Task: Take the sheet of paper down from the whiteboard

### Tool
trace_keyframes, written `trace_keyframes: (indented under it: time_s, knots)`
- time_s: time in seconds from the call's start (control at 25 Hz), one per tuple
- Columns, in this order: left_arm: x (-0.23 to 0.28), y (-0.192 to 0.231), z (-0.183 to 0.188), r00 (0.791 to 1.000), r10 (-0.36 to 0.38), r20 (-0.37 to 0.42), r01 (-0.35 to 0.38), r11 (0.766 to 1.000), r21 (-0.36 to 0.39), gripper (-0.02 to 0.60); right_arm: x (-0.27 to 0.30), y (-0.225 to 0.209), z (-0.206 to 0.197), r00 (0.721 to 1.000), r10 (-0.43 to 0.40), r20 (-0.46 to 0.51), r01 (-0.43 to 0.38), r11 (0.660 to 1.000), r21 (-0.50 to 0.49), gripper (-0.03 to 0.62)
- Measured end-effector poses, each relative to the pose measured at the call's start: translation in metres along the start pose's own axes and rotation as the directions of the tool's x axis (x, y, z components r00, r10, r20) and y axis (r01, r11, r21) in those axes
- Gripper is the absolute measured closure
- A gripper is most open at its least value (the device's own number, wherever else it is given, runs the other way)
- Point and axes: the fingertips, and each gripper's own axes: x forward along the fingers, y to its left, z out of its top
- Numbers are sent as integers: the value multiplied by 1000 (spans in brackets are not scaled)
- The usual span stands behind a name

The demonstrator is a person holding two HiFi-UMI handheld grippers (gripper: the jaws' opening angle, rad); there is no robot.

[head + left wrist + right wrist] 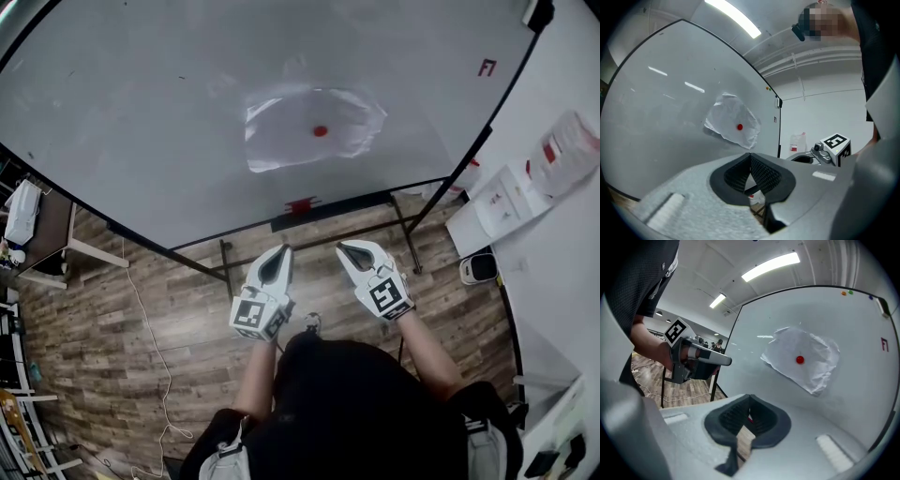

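Observation:
A crumpled white sheet of paper (281,122) is pinned by a red magnet (321,131) near the middle of the big whiteboard (141,112). Both grippers hang in front of the board, below the sheet and apart from it. My left gripper (278,255) is shut with nothing in it, and so is my right gripper (349,251). In the left gripper view the paper (729,117) lies ahead, above the shut left gripper (750,157). In the right gripper view the paper (787,352) hangs up and to the right of the shut right gripper (750,398).
The whiteboard stands on a black frame with legs (223,258) on a wooden floor. A small red item (301,205) lies on its tray. A white cable (150,347) trails on the floor at left near a desk (52,239). White containers and boxes (506,202) stand at right.

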Motion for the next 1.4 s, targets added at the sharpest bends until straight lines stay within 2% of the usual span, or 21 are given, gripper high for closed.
trace_keyframes:
  time_s: [0.4,1.4]
  knots:
    - [21,30,10,1000,-11,3,11,1000,-11,572,27,-21,3,999,-43,4,43,999,6,589]
    - [63,123,19,993,-118,26,118,993,-9,572,100,-76,23,976,-219,-3,219,976,-2,589]
